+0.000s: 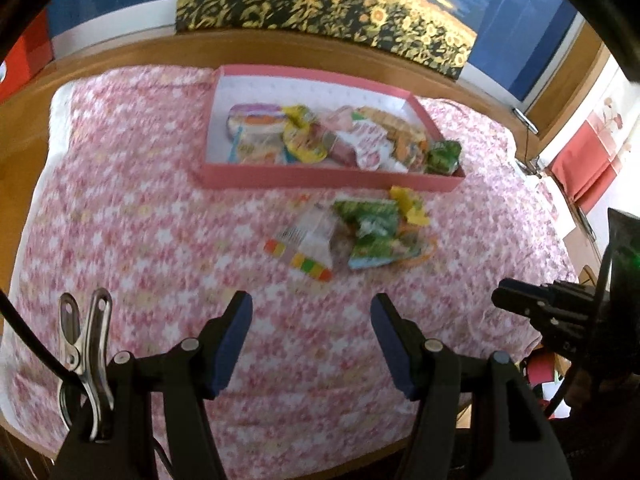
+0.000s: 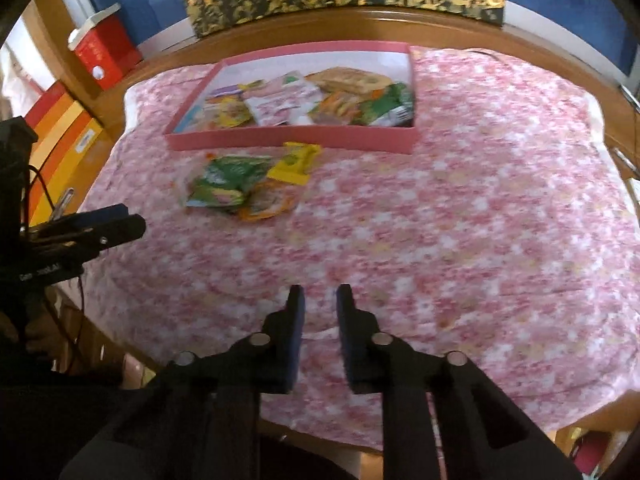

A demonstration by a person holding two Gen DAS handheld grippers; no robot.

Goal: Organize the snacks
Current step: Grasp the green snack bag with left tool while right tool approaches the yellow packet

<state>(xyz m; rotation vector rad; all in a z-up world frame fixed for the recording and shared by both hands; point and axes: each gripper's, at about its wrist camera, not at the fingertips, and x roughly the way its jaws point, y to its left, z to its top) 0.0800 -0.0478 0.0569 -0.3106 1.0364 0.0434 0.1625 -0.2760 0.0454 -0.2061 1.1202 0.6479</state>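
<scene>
A pink tray (image 1: 320, 179) (image 2: 288, 141) holding several snack packets stands at the far side of a pink floral cloth. In front of it lies a loose pile: green packets (image 1: 372, 224) (image 2: 224, 180), a yellow packet (image 1: 412, 204) (image 2: 296, 162), an orange packet (image 2: 268, 200) and a clear packet with coloured squares (image 1: 308, 244). My left gripper (image 1: 312, 312) is open and empty, hovering near the cloth's front, short of the pile. My right gripper (image 2: 320, 296) has a narrow gap between its jaws, empty, above the cloth's front middle. Each gripper shows in the other's view (image 1: 520, 300) (image 2: 120, 220).
The cloth (image 2: 460, 220) covers a wooden table with a rim (image 1: 120, 56). A sunflower picture (image 1: 320, 4) leans behind the tray. Red and orange boxes (image 2: 104, 52) stand at the left. A metal clip (image 1: 84, 340) hangs by my left gripper.
</scene>
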